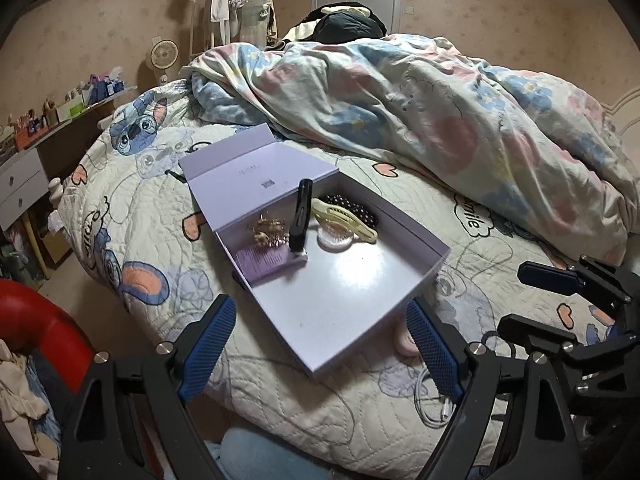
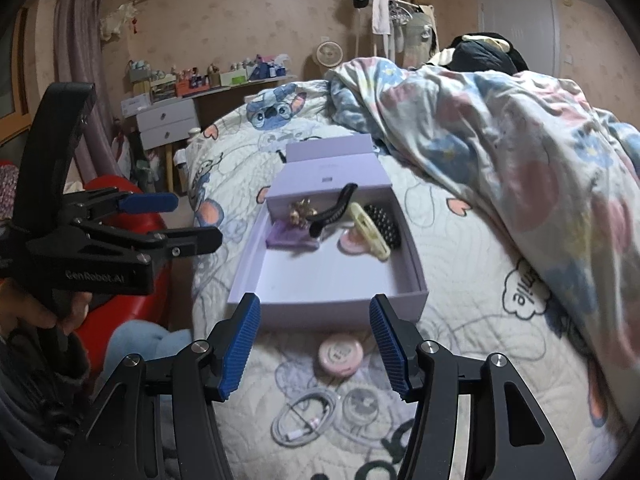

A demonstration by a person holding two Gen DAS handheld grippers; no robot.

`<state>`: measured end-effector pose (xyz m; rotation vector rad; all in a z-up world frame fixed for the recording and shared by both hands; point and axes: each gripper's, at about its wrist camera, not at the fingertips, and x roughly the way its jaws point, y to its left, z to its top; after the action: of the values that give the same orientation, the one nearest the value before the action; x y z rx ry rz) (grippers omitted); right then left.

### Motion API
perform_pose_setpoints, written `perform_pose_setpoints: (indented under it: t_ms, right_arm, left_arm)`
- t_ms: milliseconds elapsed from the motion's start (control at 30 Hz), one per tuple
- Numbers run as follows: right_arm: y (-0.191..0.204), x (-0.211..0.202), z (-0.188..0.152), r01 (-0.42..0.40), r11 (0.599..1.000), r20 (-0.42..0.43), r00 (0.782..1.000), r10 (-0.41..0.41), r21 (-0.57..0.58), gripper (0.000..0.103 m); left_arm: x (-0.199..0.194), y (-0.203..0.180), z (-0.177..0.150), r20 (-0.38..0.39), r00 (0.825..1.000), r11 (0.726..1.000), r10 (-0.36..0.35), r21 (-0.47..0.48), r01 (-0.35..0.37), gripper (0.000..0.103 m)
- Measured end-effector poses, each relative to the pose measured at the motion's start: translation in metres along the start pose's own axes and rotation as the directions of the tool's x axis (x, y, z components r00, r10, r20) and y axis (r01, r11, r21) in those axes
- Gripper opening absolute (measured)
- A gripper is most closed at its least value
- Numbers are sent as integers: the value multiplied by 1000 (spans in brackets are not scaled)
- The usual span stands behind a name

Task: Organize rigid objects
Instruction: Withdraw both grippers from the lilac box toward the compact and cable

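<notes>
An open lilac box lies on the bed with its lid folded back. It holds a black hair claw, a cream clip, a black dotted item, a gold ornament, a purple card and a pink round compact. A second pink compact lies on the quilt in front of the box. My left gripper is open and empty over the box's near corner. My right gripper is open and empty above that compact.
A coiled white cable lies on the quilt near the bed's edge. A rumpled floral duvet covers the right side of the bed. A desk with drawers and a red object stand left of the bed.
</notes>
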<state>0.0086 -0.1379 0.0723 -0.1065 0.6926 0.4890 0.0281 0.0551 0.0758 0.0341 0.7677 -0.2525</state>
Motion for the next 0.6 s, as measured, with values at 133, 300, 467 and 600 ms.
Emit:
perform_pose_setpoints:
  t_ms: [133, 300, 467, 600]
  right_arm:
    - [5, -1, -16, 19, 1000, 19, 1000, -19, 7, 59]
    - [6, 2, -33, 2, 999, 19, 1000, -3, 39, 63]
    - [9, 5, -53, 15, 998, 28, 999, -17, 58, 71]
    - [11, 13, -68, 28, 997, 7, 1000, -28, 66, 81]
  left_arm:
    - [0, -2, -11, -8, 1000, 1000, 11, 15, -11, 88]
    - [4, -2, -27, -30, 999, 1000, -16, -2, 16, 88]
    - [4, -2, -42, -18, 1000, 1000, -16, -6, 16, 88]
    - [5, -1, -50, -17, 999, 999, -33, -24, 32, 88]
